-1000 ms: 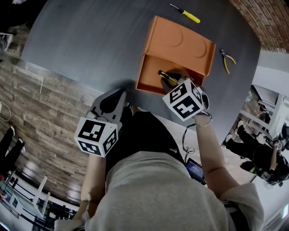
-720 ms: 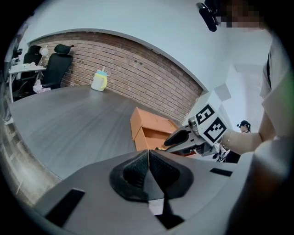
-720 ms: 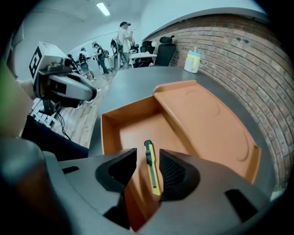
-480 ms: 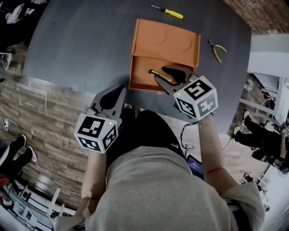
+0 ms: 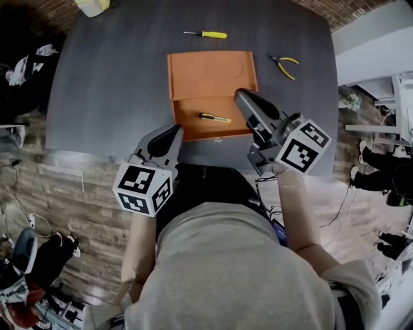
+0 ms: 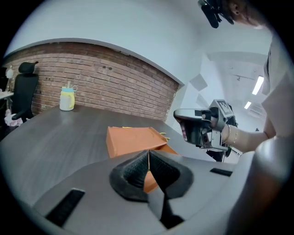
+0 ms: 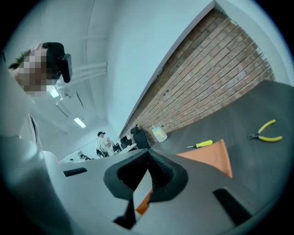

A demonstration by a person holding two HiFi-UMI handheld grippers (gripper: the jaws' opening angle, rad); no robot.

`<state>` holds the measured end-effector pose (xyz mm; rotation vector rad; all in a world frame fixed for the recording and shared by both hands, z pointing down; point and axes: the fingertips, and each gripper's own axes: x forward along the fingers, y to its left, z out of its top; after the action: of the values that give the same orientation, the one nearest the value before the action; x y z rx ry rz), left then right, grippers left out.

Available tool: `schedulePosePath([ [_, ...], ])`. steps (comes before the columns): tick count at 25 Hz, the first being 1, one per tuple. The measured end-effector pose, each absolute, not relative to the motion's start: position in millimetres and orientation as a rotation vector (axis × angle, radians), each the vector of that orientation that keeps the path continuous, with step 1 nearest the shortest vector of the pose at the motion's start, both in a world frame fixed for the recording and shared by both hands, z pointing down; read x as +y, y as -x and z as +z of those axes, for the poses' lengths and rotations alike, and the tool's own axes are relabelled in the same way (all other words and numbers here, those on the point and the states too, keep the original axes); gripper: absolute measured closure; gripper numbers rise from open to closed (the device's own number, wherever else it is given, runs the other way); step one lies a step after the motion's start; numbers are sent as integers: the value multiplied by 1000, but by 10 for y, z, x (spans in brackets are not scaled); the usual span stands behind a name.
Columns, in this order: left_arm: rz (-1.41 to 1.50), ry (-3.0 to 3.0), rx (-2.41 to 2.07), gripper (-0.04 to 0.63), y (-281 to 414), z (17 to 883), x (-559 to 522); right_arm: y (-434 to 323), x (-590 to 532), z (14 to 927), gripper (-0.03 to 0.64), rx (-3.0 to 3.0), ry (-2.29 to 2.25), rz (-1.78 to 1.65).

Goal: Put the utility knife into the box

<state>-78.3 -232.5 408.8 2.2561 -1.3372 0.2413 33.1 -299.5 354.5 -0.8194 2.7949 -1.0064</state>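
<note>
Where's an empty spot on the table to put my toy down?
Biggest bare patch: the table left of the orange box, from the yellow cup down to the near edge. A narrow strip lies right of the pliers. It's crowded round the box: the screwdriver lies just behind it, the pliers beside it, and the utility knife is inside.

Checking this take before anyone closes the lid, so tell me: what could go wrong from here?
1. The right gripper, its fingers just closed on nothing, hangs over the right side of the box. A careless drop could knock it.
2. The box sits near the front edge of the table with its lid open, so a shove could spill the utility knife lying loose inside.
</note>
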Motion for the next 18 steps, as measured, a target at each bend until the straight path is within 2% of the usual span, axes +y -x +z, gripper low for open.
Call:
schedulePosePath([
  [10,188,-2431,-1312,574,624,3614,-2683,-588,-2927,3017,612,2719,993,-713],
  [18,104,-2519,-1335,574,455,3311,-2846,-594,-2788,3036,612,2812,1197,-511],
])
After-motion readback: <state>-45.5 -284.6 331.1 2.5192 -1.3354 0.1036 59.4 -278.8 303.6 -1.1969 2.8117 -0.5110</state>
